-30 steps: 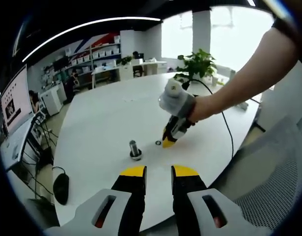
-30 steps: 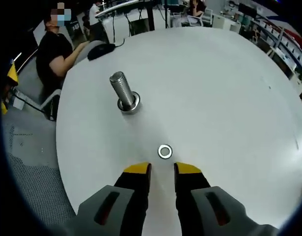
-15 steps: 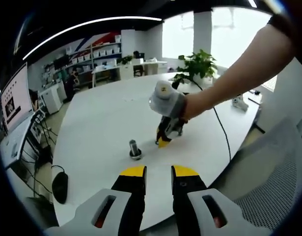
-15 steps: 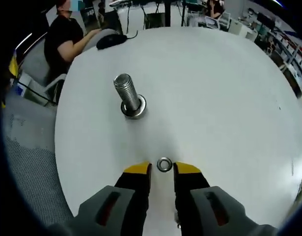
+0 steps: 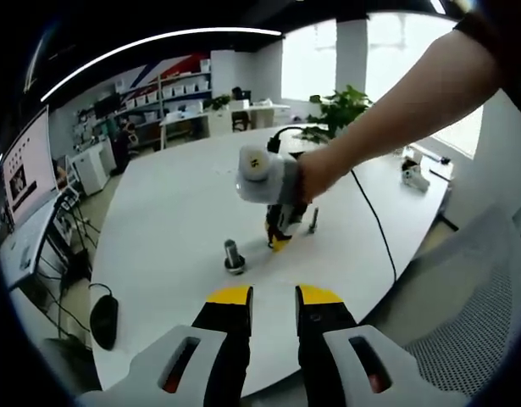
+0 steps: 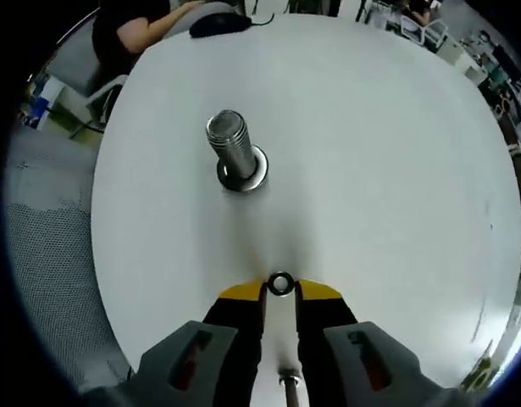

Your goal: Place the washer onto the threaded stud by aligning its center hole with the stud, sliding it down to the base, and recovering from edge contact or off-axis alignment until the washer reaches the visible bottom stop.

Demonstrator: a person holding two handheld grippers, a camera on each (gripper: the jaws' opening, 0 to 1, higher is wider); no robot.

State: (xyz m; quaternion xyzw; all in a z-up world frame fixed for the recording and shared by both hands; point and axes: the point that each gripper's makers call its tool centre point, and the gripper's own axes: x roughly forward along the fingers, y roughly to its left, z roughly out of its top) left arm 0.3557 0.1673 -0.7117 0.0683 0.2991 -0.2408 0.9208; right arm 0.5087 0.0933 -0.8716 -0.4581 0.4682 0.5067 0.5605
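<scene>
While the right gripper (image 6: 279,292) has its fingers narrowed around the washer (image 6: 280,283), a square, level pinch should precede lifting toward the threaded stud (image 6: 236,156) ahead.

stud (image 6: 236,153) stood upright on table (image 6: 396,170) | washer (image 6: 280,284) lay on table between tips of right gripper (image 6: 280,292), nearer than stud | left gripper view: right gripper (image 5: 278,241) just right of stud (image 5: 233,257), mouse (image 5: 103,322) far left
</scene>
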